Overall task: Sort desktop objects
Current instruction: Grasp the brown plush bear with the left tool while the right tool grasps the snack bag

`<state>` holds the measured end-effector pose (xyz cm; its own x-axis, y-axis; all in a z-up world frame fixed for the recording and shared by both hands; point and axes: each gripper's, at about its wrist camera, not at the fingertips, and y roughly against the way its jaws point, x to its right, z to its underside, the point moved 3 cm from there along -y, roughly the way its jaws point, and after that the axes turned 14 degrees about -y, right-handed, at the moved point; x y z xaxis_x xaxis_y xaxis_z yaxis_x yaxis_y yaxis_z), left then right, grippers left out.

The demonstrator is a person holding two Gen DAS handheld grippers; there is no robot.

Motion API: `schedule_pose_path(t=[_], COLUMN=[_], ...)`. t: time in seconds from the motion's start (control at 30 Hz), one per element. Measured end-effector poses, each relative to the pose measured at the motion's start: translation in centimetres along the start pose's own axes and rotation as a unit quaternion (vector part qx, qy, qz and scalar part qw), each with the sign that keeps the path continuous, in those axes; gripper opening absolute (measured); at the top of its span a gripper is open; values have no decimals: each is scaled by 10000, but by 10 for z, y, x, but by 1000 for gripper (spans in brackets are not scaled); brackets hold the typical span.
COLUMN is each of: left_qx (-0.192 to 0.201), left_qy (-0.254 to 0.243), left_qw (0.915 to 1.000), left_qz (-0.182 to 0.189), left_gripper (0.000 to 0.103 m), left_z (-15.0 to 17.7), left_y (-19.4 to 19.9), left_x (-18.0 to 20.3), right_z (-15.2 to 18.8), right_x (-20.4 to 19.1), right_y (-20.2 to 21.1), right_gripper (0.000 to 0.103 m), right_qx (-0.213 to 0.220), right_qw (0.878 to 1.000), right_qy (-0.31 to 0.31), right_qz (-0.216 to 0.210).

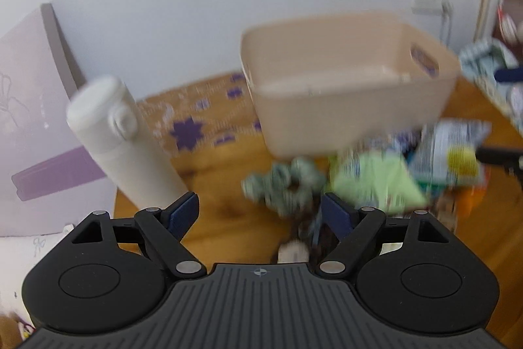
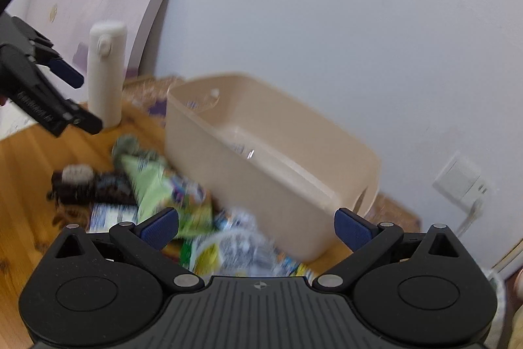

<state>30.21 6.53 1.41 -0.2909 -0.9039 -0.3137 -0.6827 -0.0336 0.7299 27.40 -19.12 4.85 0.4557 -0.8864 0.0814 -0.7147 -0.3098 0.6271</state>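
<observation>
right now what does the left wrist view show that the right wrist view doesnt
Only the left wrist view: a red and white hoop at the far right edge.

Only the right wrist view: the left hand-held gripper seen from outside, jaws open, and a dark furry item.

Both: the beige bin, white bottle, green packet, wooden table and wall socket.

Right claw (image 2: 256,228) was spread wide with nothing in it, hanging over a blurry heap of snack packets (image 2: 170,188) on the wooden tabletop (image 2: 26,159). Beige bin (image 2: 261,159) sat just right, white flask (image 2: 106,74) far left.
</observation>
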Motion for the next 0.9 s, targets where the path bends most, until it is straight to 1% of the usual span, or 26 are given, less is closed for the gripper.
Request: schedule_pose_path(t=[0.13,0.2,0.3,0.4,0.5,0.63,0.7,0.8,0.87,0.9], left_qx=[-264,-373,-508,-641,-670,-775,-699,-675,-661,-657], left_qy=[-235,-259,-264,-307,-253,-280,-169,-4,116,169], left_qw=[9993,9989,9980,9969,9964,9956,9959,9954,9945,9939], left_qz=[93,152,268,351,447,453,544,684,801,864], left_gripper=[84,84,84,84,84,84,84,82,78,76], left_z=[19,29,35,39,39,40,40,38,36,36], left_y=[-17,-25,-38,-53,-65,-81,-84,-87,-89,-89], left_x=[9,11,16,19,20,22,19,16,15,14], right_z=[17,27,33,36,37,36,36,35,35,34], right_x=[2,-2,-5,-7,-6,-1,2,5,5,5], right_y=[-17,-25,-36,-45,-54,-64,-67,-72,-74,-74], right_gripper=[103,103,103,103,103,103,101,97,96,94], right_qx=[-335,-457,-568,-622,-654,-664,-624,-607,-565,-547], right_qw=[9994,9988,9981,9976,9975,9977,9980,9977,9978,9977], right_qy=[29,82,196,268,258,63,-65,-239,-284,-309], right_qz=[-114,-147,-137,-104,-65,-87,-113,-194,-215,-242])
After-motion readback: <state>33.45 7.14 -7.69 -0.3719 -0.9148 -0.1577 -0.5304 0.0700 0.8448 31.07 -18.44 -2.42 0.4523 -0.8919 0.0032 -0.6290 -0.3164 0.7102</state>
